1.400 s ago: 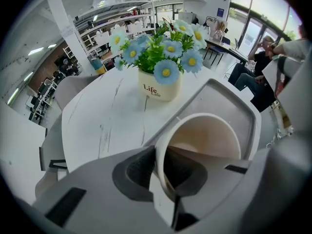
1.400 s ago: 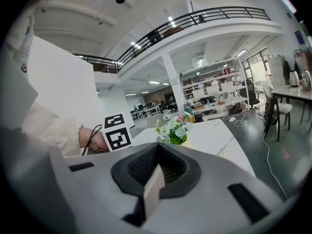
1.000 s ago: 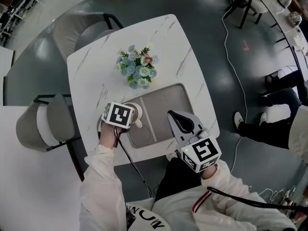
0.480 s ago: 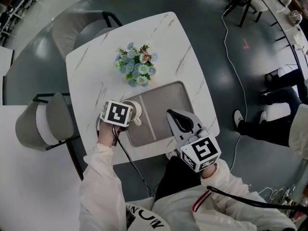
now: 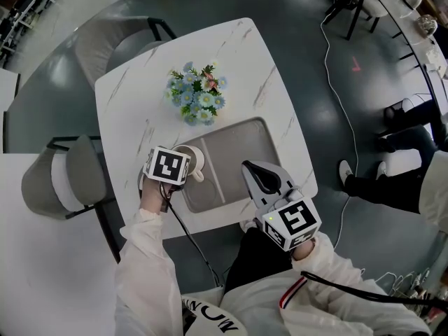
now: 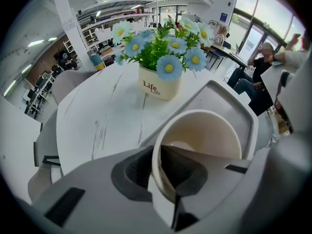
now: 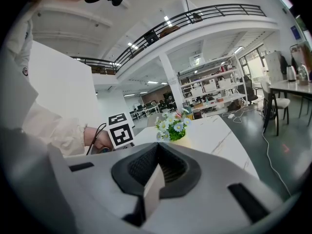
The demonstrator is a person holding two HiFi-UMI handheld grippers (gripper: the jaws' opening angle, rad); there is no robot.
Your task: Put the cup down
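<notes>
Nearest, the right gripper hangs over the near right corner of the tray, jaws pressed together on nothing. To its left, the left gripper pinches the near wall of the cup. The cup stands upright, mouth up, at the tray's left end. Beyond it stands a flowerpot.

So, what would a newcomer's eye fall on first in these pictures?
The pot of blue flowers in the middle of the white table stands out first. Next comes the cream cup, its rim pinched by the left claw at the left end of the grey tray. The right claw is shut and empty, by the table's near edge.
</notes>
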